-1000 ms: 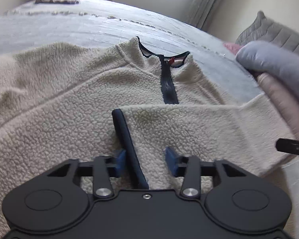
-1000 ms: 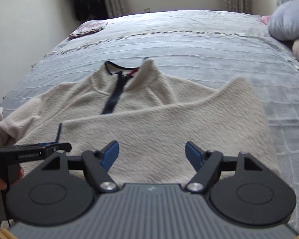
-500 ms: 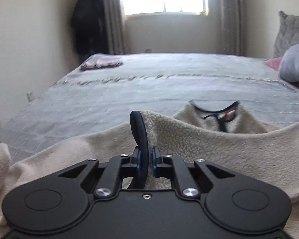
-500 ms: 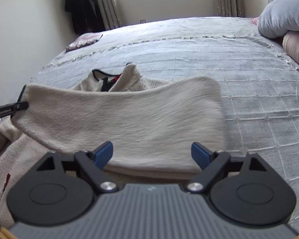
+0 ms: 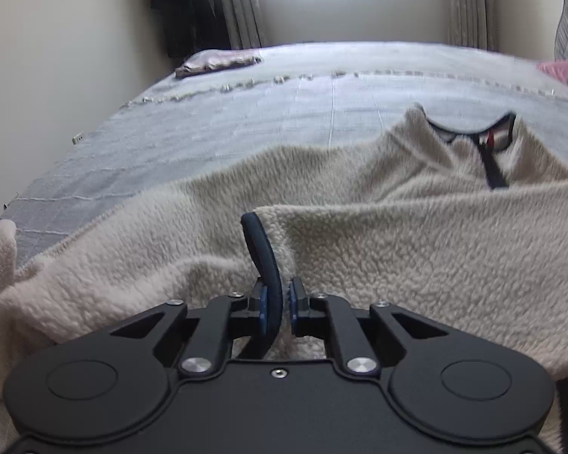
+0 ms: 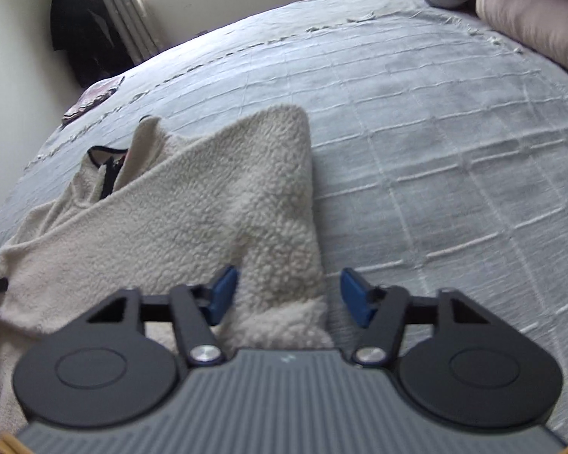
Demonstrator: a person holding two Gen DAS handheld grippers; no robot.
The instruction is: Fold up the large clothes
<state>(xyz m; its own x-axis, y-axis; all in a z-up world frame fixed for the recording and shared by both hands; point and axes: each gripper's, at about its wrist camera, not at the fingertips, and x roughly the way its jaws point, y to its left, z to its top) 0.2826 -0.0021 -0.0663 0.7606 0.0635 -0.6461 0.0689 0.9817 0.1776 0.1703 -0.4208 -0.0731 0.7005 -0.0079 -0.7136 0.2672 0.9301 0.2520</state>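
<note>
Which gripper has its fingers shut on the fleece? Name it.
The left gripper: its fingers pinch the dark-trimmed cuff of the cream fleece. The right gripper stands open, with fleece merely lying between its fingers.

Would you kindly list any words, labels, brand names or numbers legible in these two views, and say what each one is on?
No text can be read in either view.
Red tag inside the fleece pullover collar: too small and blurred to read.
Small pale mark on the right gripper housing: too faint to read.
Left gripper housing: no markings visible.
</note>
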